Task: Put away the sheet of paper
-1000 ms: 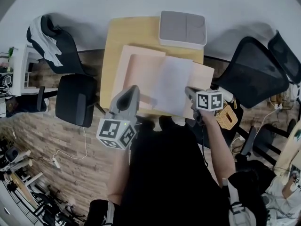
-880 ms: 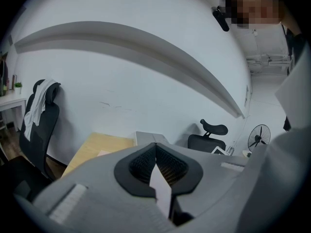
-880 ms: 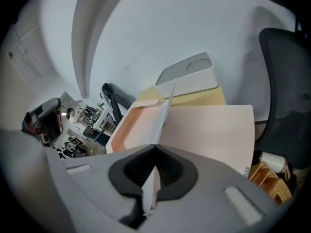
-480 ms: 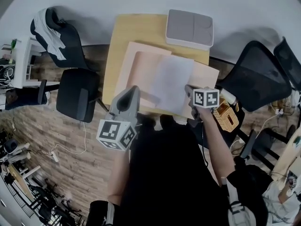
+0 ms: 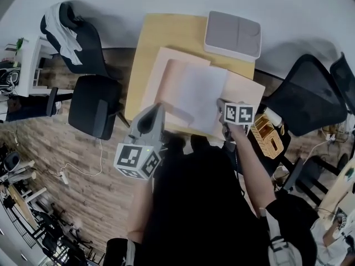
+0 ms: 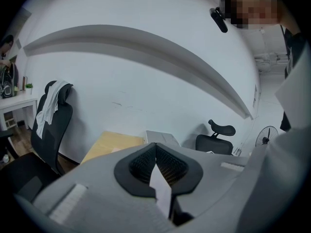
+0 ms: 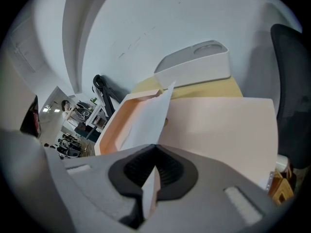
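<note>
Only the left gripper view shows what the left gripper (image 6: 156,146) holds. Its fingers (image 6: 138,165) are pressed together on a white sliver, a corner of the sheet of paper (image 6: 161,188), which pokes out behind them toward the camera. In the head view that grip is hidden under the gripper's own body (image 5: 154,111).

The right gripper view shows the right gripper (image 7: 155,147) with its fingers (image 7: 171,171) closed on the sheet's edge. A peach-tinted strip lies against the paper there, and I cannot tell whether it is the folder's edge. Beyond those fingers the sheet (image 7: 146,123) runs up and to the left over the open peach folder (image 7: 218,125). The grey box (image 7: 194,67) sits farther beyond, on the wooden worktop (image 7: 214,89).

The head view alone takes in the whole sheet (image 5: 197,96). It is plain white, stretched between the two pairs of fingers and lying over the folder's middle (image 5: 244,93).

Since a second ago the right gripper (image 5: 223,105) has come in from the folder's right corner toward its middle, and the sheet now covers more of the peach page on the left.
</note>
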